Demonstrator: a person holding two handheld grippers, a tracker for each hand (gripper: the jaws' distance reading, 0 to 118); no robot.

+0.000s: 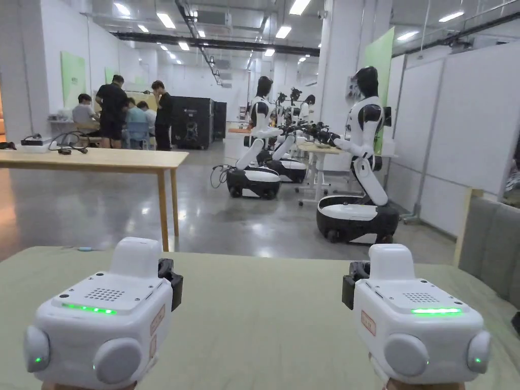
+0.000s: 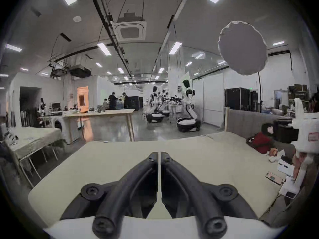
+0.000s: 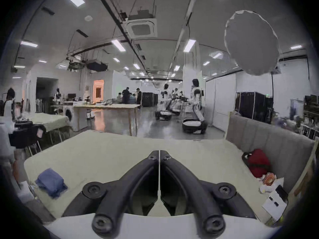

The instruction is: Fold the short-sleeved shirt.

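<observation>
The left gripper (image 2: pixel 159 154) is hovering above the pale green table cover (image 1: pixel 264 315), and its two black jaws are lying clenched together with nothing between them. The right gripper (image 3: pixel 159 152) is doing the same, jaws pressed against each other and gripping nothing. In the head view both white bodies are sitting low, at about 7 and 5 o'clock, well apart from each other.

A blue folded cloth (image 3: pixel 51 182) is lying on the table cover at about 8 o'clock in the right gripper view, near the left edge and apart from both grippers; I cannot tell if it is the short-sleeved shirt.

At 4 o'clock in that view a red bag (image 3: pixel 258 163) is resting against a grey padded panel (image 3: pixel 269 139). Beyond the table, white humanoid robots (image 1: pixel 363 152) are standing on the glossy floor.
</observation>
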